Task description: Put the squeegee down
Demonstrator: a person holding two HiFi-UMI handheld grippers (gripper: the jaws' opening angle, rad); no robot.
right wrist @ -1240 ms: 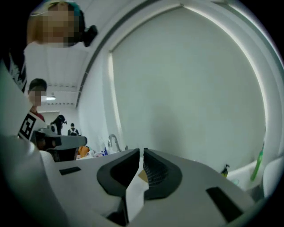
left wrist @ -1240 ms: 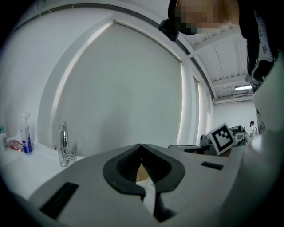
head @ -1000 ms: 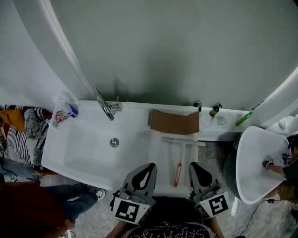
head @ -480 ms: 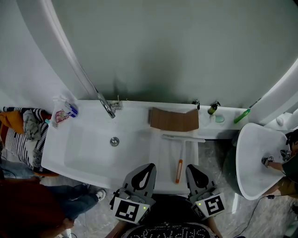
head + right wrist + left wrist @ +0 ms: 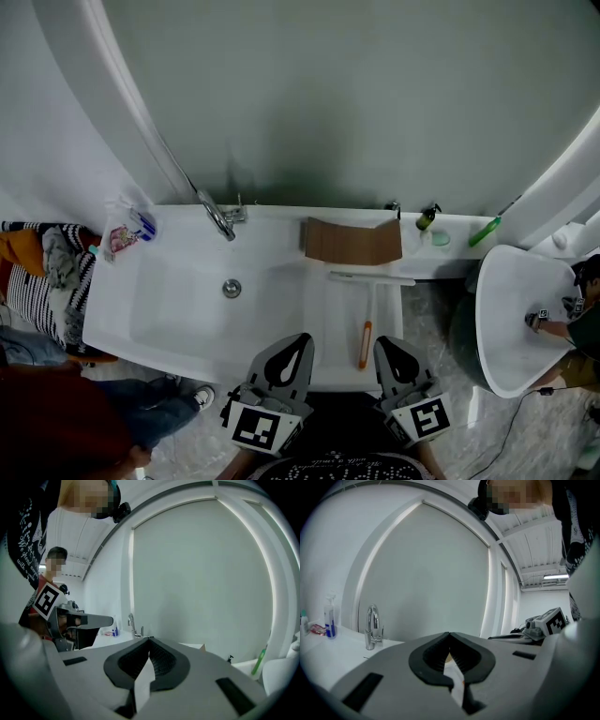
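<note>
Lying flat on the white sink worktop [image 5: 281,281], the orange-handled white squeegee [image 5: 365,342] sits between the left tool [image 5: 300,337] and right tool [image 5: 388,341], touching neither. Both tools are closed and empty. Chrome tap [image 5: 214,216] far left, by the grey wall [image 5: 328,94].

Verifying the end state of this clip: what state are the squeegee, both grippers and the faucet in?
Squeegee: lying flat on the counter, held by neither gripper.
Left gripper: shut, empty.
Right gripper: shut, empty.
Faucet: no water visibly running.
</note>
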